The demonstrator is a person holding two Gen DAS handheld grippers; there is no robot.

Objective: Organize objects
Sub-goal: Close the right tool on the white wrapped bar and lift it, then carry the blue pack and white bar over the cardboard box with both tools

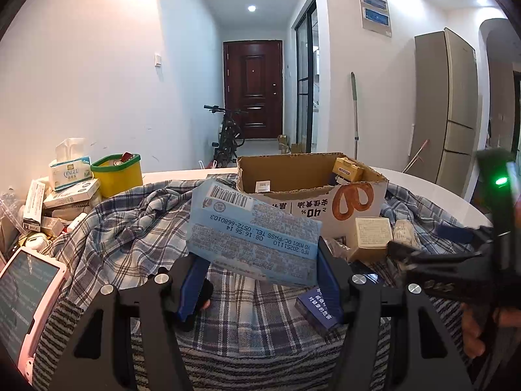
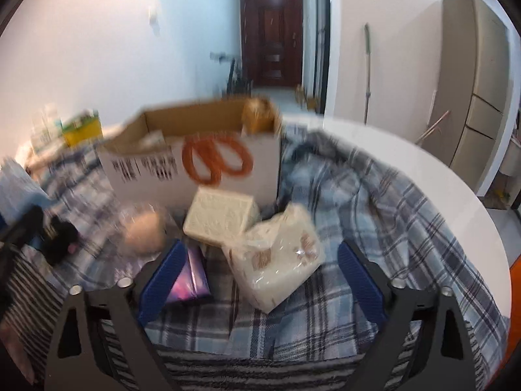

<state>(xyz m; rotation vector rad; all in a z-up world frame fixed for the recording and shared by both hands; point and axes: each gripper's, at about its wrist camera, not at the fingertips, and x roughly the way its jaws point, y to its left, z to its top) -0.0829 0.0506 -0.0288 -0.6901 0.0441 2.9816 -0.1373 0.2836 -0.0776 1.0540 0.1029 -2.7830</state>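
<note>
My left gripper [image 1: 260, 280] is shut on a light blue packet [image 1: 254, 231] and holds it above the plaid cloth, in front of the open cardboard box [image 1: 312, 192] with the pretzel print. My right gripper [image 2: 260, 277] is open over a cream plastic-wrapped pack [image 2: 280, 260]; the pack lies between the fingers, not gripped. A cream box [image 2: 221, 215] lies just beyond it, in front of the cardboard box [image 2: 195, 156]. The right view is blurred. The right gripper body also shows at the right edge of the left wrist view.
A plaid cloth [image 1: 130, 234] covers the white round table [image 2: 439, 176]. A yellow tub [image 1: 119, 176], a tissue box [image 1: 70, 169] and small boxes stand at the left. A pink tablet [image 1: 26, 293] lies near left. A dark blue box [image 1: 317, 306] and a purple packet [image 2: 192, 273] lie on the cloth.
</note>
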